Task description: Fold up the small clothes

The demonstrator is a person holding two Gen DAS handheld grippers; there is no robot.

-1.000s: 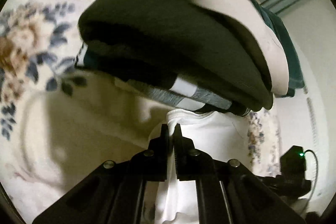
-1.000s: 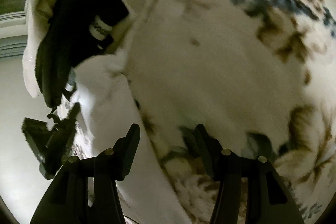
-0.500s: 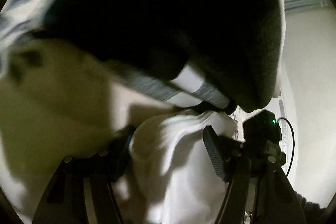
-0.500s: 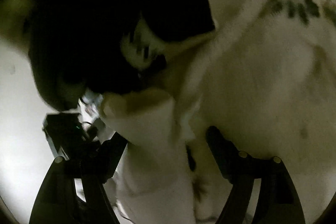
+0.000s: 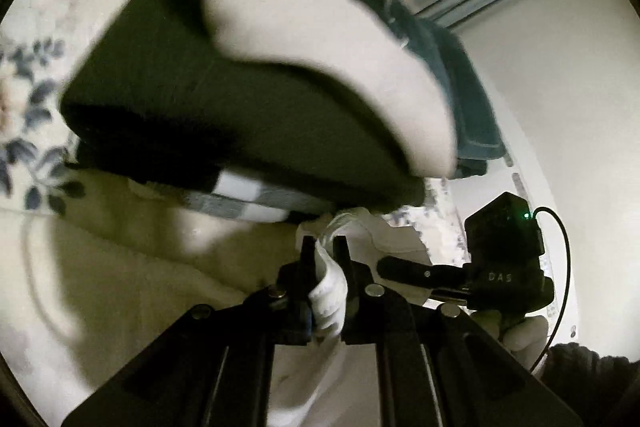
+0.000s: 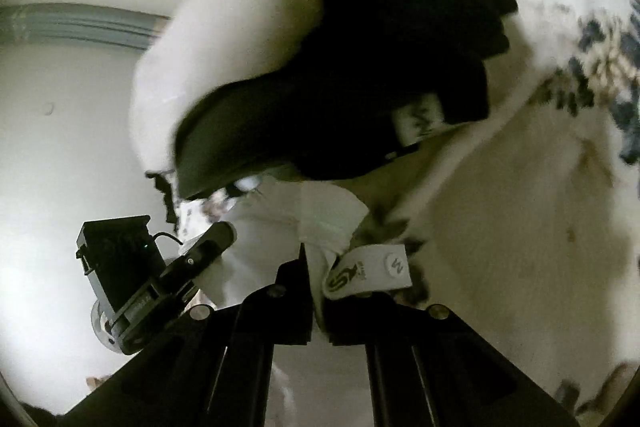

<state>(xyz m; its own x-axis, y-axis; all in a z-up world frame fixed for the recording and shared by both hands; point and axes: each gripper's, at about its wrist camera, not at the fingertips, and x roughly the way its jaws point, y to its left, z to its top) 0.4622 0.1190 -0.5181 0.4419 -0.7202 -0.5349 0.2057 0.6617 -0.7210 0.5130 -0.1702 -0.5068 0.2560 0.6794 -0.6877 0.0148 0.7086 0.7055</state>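
A white garment lies on the floral bed cover in front of both grippers. My left gripper is shut on a bunched edge of it. My right gripper is shut on another edge of the white garment, and its size label sticks out beside the fingers. Each gripper shows in the other's view, the right gripper close to the left one. The cloth between them lies just in front of a stack of folded clothes.
A stack of folded clothes, dark green under cream with a checked piece below, sits just beyond the grippers. The same stack shows in the right wrist view. Floral bed cover lies around it; a wall stands behind.
Both grippers were open half a second ago around the white garment; now both have shut on it. The views have pulled back a little from the dark stack.
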